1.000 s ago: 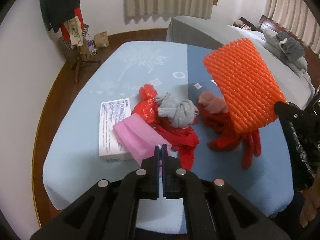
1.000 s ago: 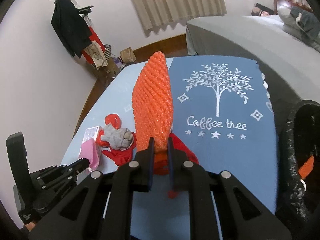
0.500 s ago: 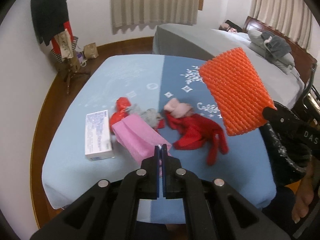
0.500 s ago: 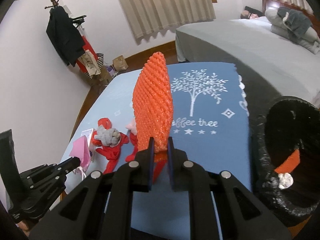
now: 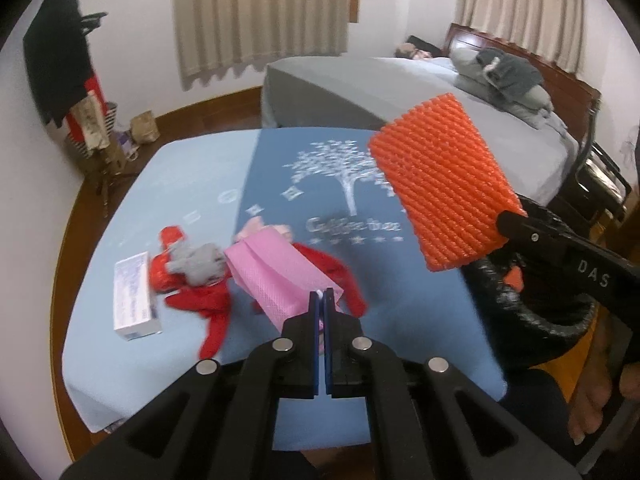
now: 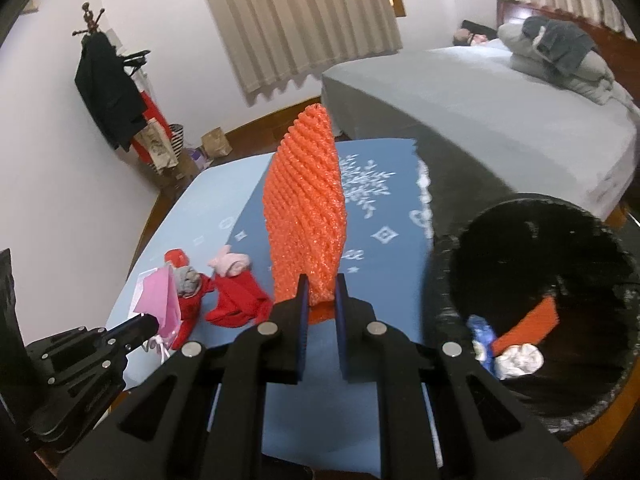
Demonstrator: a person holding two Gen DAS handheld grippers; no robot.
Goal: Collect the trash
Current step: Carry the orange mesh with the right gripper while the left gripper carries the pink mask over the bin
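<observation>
Both grippers have risen and swung toward the bin since a second ago, so that the orange foam net (image 5: 444, 184) now hangs near the bin's mouth and the pink bag (image 5: 280, 276), which lay on the cloth beside the box, is off it. Largest in view is the grey bed (image 6: 480, 120), behind the table with pillows and folded clothes at its far end. Before it lies the table under a blue cloth (image 5: 180, 184) printed with a white tree. At the table's right edge stands the black-lined trash bin (image 6: 440, 280), holding an orange scrap, a blue wrapper and a white crumpled wad. A coat rack (image 6: 104, 76) hung with dark clothes stands by the far wall, paper bags at its foot. On the cloth lie red garments (image 5: 212, 304), a grey balled sock (image 5: 200, 264), a pink sock (image 6: 232, 264) and a white printed box (image 5: 134, 300). The right gripper (image 6: 319, 300) points across the table, its jaws clamped on the lower end of the net, which stands upright just left of the bin. The left gripper (image 5: 320, 300) is level above the near table edge, jaws pressed together on the pink bag's corner, a white string showing at the tips.
</observation>
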